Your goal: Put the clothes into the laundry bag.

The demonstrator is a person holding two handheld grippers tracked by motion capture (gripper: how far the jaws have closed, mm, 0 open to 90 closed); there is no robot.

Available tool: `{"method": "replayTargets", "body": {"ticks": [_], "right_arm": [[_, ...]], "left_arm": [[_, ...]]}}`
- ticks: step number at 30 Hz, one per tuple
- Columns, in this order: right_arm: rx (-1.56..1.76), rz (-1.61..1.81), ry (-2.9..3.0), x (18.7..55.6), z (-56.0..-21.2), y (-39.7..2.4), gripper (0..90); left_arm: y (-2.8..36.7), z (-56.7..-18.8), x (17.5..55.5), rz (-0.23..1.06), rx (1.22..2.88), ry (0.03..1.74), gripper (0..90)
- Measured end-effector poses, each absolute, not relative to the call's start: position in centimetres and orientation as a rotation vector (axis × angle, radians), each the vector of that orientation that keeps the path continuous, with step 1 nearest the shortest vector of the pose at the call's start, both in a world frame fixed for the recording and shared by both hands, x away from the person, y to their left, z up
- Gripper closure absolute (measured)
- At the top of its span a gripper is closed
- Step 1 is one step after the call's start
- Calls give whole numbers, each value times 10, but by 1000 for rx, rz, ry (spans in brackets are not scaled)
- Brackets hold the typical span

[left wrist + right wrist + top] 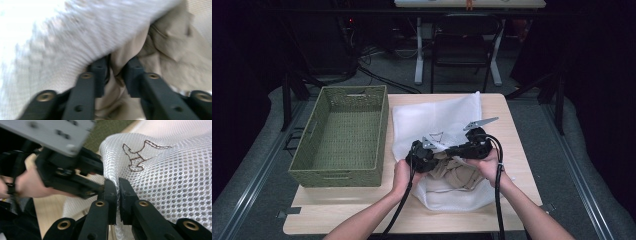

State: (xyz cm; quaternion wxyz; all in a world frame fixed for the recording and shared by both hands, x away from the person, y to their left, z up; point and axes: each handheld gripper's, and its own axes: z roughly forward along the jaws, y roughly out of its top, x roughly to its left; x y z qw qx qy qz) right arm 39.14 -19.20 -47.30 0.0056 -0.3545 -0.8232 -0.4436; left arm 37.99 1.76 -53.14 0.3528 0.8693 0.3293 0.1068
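At the left of the desk (pixel 512 150) stands one green woven basket (pixel 342 135), with nothing lying in it, well apart from the work. Just right of it lies one white mesh laundry bag (pixel 437 120), flat toward the far edge and bunched at the near end, where its mouth faces the person. One beige garment (pixel 459 172) sits crumpled at that mouth, partly inside the mesh and between the two hands. The left gripper (pixel 424 157) comes in from the left side of the bundle; in the left gripper view its fingers (pixel 100 72) are spread a little with a fold of the beige cloth standing in the gap, and whether the pads actually press on it cannot be told, since the cloth fills the space loosely. The right gripper (pixel 474 145) works from the right side; in the right gripper view its fingers (pixel 111 195) are pressed together on the edge of the mesh, pinching the rim of the bag and lifting it, with a brown stitched figure (pixel 140 155) on the netting just beyond. The coming move seems to turn on this: the garment lies directly ahead of the left fingers, below the lifted rim, and the bag's long axis runs away from the person, so the cloth most likely has to travel along that line. The left hand is the nearer to the garment.
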Motion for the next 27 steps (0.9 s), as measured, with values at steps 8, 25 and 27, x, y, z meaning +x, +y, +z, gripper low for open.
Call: {"method": "replayTargets", "body": {"ticks": [8, 25, 27], "right_arm": [[-1128, -1377, -2586, 394, -473, -195, 861], [-1160, -1376, -2572, 397, -476, -197, 862], [-1160, -1372, -2570, 396, -476, -197, 864]], "left_arm": [[20, -510, 341, 255, 2278, 703, 386], [-37, -549, 341, 250, 2366, 638, 533], [-37, -551, 345, 261, 2354, 677, 684]]}}
